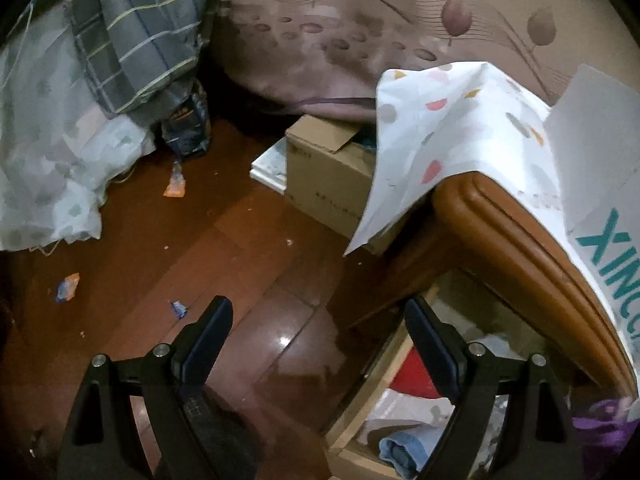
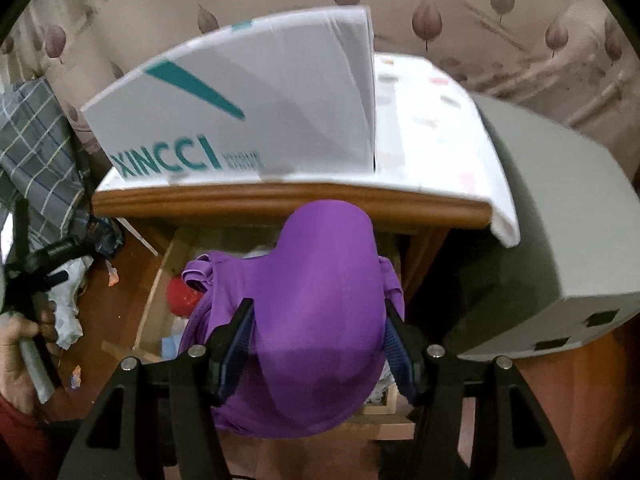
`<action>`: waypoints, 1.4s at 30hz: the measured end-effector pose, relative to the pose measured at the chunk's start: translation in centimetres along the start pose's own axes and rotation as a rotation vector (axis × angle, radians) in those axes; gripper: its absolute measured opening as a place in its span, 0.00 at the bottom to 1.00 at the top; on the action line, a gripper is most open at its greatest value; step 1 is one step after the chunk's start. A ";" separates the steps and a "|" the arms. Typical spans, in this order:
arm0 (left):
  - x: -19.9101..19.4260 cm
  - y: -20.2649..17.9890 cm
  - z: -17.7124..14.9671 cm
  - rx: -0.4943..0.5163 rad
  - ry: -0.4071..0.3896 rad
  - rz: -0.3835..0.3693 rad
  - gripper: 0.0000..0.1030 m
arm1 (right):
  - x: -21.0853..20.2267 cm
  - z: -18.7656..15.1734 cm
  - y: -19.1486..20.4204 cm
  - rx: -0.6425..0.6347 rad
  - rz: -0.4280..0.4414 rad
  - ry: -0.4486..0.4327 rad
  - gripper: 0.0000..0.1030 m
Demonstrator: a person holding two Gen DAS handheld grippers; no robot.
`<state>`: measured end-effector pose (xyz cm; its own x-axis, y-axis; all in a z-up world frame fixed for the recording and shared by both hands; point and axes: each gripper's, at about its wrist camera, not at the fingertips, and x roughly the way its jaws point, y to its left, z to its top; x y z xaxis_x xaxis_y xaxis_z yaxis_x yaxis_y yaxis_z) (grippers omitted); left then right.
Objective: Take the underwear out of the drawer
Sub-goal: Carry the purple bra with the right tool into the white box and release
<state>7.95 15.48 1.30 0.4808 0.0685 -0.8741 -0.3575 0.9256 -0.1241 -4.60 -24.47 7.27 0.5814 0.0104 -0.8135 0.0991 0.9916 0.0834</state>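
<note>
Step in hand: the lift-out. Right gripper (image 2: 318,344) has its two pads pressed on either side of a purple padded piece of underwear (image 2: 320,300), which fills the view from centre to 6 o'clock. The garment hangs above the open drawer (image 2: 160,280), a strap trailing at 9 o'clock, so it looks clear of the drawer's contents though not yet carried away.

Next move, by my reading: carry it clear of the nightstand edge (image 2: 256,200) at 12 o'clock and keep the loose strap from snagging on the drawer wall.

Pose: right gripper points steeply down over the drawer. Left gripper (image 1: 320,344) tilts down as well, jaws wide with nothing between them, over bare floor (image 1: 180,240); the drawer sits at its 4 o'clock, holding a red item (image 1: 412,376) and blue cloth (image 1: 404,448)
</note>
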 end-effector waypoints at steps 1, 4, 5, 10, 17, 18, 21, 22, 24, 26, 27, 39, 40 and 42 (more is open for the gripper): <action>0.2 0.1 0.0 -0.001 0.010 0.013 0.83 | -0.7 0.4 0.3 -0.006 -0.005 -0.010 0.60; 0.2 0.2 0.0 -0.020 0.020 0.024 0.83 | -3.2 1.5 0.5 -0.022 -0.020 -0.041 0.60; 0.2 0.2 0.0 -0.020 0.016 0.026 0.83 | -4.2 1.9 0.5 -0.025 -0.022 -0.057 0.60; -0.1 0.0 0.1 0.010 -0.008 0.073 0.83 | -9.4 5.5 0.8 -0.049 -0.041 -0.163 0.60; -0.2 0.5 0.4 0.033 -0.033 0.123 0.83 | -12.8 12.8 1.8 -0.055 -0.056 -0.308 0.60; -0.3 0.5 0.5 0.038 -0.037 0.127 0.83 | -12.5 13.6 2.0 -0.057 -0.061 -0.309 0.60; -0.3 0.2 0.5 0.063 -0.042 0.134 0.83 | -11.3 15.9 2.7 -0.065 -0.084 -0.310 0.60; -0.3 0.2 0.5 0.068 -0.039 0.130 0.83 | -10.6 16.6 3.0 -0.074 -0.099 -0.309 0.60; -0.3 0.3 0.6 0.069 -0.036 0.130 0.83 | -9.3 18.1 3.6 -0.081 -0.118 -0.299 0.60; -0.3 0.3 0.6 0.071 -0.034 0.129 0.83 | -7.8 19.3 4.0 -0.081 -0.139 -0.290 0.60; -0.2 0.4 0.6 0.072 -0.031 0.129 0.83 | -7.1 19.7 4.1 -0.087 -0.145 -0.278 0.60; -0.2 0.1 0.6 0.077 -0.030 0.108 0.83 | 3.5 23.0 5.7 -0.105 -0.177 -0.035 0.60; -0.3 -0.1 0.5 0.086 -0.031 0.103 0.83 | 4.2 23.1 5.9 -0.116 -0.188 -0.011 0.61; -0.4 -0.5 0.4 0.107 -0.036 0.096 0.83 | 5.5 23.1 5.9 -0.128 -0.219 0.031 0.62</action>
<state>8.29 15.11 1.90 0.4779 0.1703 -0.8618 -0.3168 0.9484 0.0118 17.87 -21.58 16.55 0.5325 -0.2041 -0.8214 0.1159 0.9789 -0.1681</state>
